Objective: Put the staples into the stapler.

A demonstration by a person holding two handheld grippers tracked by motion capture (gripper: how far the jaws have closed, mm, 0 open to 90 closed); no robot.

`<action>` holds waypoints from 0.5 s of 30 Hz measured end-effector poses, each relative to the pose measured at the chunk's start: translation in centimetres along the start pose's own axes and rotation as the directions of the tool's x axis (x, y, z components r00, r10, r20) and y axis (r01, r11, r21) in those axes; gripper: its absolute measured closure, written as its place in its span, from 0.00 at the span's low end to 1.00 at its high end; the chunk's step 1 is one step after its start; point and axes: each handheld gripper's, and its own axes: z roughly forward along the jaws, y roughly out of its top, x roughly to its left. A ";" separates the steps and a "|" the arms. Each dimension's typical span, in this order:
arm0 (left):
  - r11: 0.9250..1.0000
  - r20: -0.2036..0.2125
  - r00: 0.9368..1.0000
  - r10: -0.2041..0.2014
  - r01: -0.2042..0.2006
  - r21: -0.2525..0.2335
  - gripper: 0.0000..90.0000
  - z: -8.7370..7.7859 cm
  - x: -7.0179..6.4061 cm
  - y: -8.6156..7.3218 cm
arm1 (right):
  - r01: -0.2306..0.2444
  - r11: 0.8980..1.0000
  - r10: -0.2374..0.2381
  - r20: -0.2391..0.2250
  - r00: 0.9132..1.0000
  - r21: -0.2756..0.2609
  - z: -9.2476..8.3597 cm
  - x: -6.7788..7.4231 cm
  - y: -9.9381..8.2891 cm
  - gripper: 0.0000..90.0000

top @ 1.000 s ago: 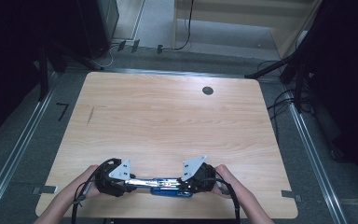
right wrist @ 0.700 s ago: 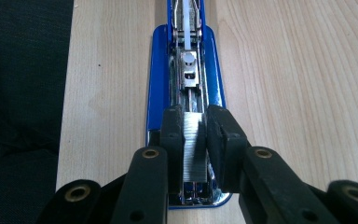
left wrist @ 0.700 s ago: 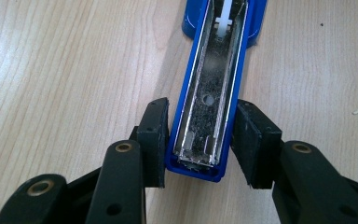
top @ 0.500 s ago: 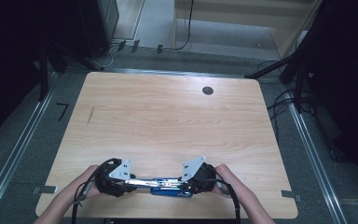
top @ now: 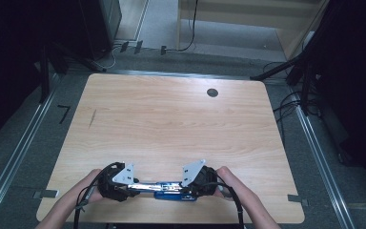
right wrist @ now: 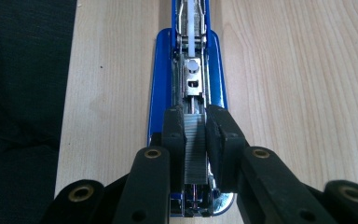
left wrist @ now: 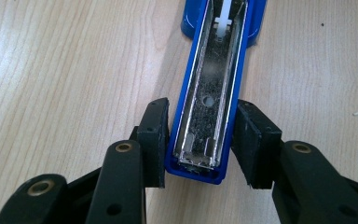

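Holding opened blue stapler (top: 169, 187) at near table (top: 171, 119) edge, between both hands. Nothing has shifted against earlier high views: grippers, stapler, forearms in same spots. Left gripper (left wrist: 200, 140) clamps flipped-back top arm (left wrist: 212, 93), pads touching its blue sides, empty metal channel facing up. Right gripper (right wrist: 196, 133) pinches strip of staples (right wrist: 196, 144) over magazine (right wrist: 193, 79) of base. Judgement: loading step paused mid-placement; strip looks not yet seated in the track, still needs lowering in and releasing.
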 end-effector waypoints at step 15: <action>1.000 0.000 1.000 0.000 0.000 0.003 0.66 0.1 0.0 0.1 | 0.038 0.999 -0.038 -0.005 0.999 0.008 -0.3 -0.3 -0.1 0.89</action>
